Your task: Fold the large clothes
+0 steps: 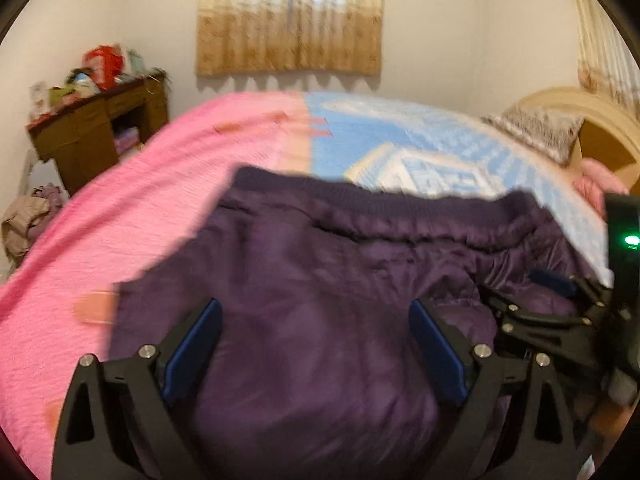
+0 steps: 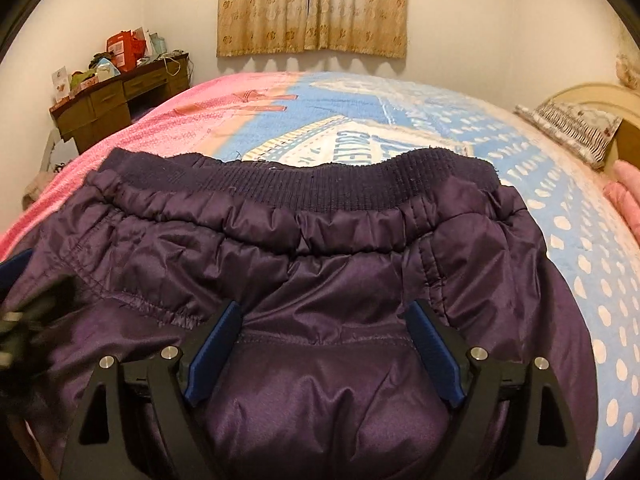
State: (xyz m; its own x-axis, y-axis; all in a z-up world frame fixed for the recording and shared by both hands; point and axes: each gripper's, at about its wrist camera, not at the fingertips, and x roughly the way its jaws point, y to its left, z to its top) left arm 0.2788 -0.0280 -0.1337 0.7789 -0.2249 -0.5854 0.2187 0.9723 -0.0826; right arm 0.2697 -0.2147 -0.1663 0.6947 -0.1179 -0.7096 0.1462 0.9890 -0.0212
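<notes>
Purple padded jacket [image 2: 320,280], shiny and quilted with a ribbed knit hem [image 2: 304,180] at its far edge, lies spread on the bed [image 2: 560,208] over a pink and blue blanket. Both grippers hang above it with jaws released and nothing between the pads: the left gripper [image 1: 316,344] over the garment's near left part, the right gripper [image 2: 324,344] over its near middle. This looks like the start of a fold, the garment flattened but not yet gripped; the next move calls for lowering each pair of jaws onto a near edge and pinching through thick, slippery padding. The right wrist view shows the hem and stitched seams sharply, whereas the left wrist view is blurred but catches the other gripper beside it.
</notes>
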